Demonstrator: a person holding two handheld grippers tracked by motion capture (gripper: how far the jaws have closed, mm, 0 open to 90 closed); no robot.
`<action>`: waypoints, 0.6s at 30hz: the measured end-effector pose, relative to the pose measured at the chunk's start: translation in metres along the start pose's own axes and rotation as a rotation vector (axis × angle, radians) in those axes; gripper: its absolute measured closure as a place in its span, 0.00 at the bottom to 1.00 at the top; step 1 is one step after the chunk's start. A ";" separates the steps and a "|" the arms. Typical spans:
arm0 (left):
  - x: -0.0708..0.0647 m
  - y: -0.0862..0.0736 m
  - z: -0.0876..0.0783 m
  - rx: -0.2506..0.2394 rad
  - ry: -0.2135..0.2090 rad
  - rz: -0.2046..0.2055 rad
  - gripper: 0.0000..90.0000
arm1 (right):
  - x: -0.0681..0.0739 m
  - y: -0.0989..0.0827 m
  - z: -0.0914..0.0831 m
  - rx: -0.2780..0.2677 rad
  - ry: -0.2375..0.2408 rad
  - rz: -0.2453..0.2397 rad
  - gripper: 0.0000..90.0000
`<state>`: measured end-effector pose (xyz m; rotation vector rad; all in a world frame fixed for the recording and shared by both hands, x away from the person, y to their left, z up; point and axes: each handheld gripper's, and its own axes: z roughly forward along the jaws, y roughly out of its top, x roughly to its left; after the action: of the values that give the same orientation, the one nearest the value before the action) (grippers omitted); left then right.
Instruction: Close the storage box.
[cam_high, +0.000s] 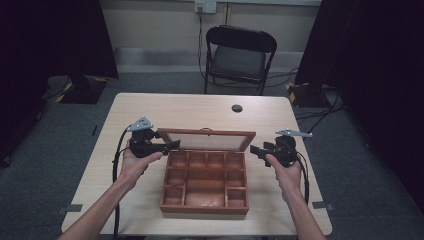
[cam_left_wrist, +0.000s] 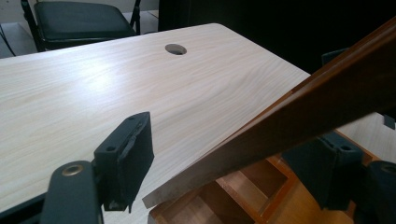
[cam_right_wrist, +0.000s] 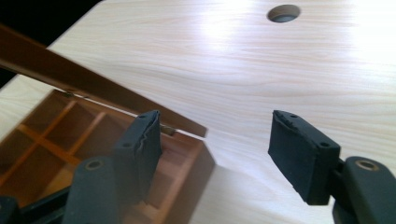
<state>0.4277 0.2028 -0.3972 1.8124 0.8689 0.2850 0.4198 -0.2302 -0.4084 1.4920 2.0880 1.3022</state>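
A brown wooden compartment box sits mid-table, its glass-paned lid raised open at the back.

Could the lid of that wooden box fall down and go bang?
It might. The lid stands tilted open, and the left claw has its jaws open around the lid's edge, not squeezing it. If that claw pulls away, the lid could drop shut on the box. The right claw is also open by the box's back corner, so a bump there could push the box across the table.
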 end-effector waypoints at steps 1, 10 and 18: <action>-0.001 0.000 0.000 0.002 0.000 0.001 0.27 | -0.001 0.000 0.000 -0.001 -0.001 -0.002 0.38; -0.005 0.000 0.000 0.002 -0.010 0.001 0.23 | 0.006 0.014 -0.009 -0.046 0.042 0.000 0.38; -0.010 -0.002 -0.004 0.027 0.005 0.021 0.17 | 0.011 0.025 -0.019 -0.069 0.049 -0.015 0.38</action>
<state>0.4173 0.1986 -0.3953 1.8475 0.8615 0.2929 0.4181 -0.2289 -0.3757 1.4265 2.0582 1.4043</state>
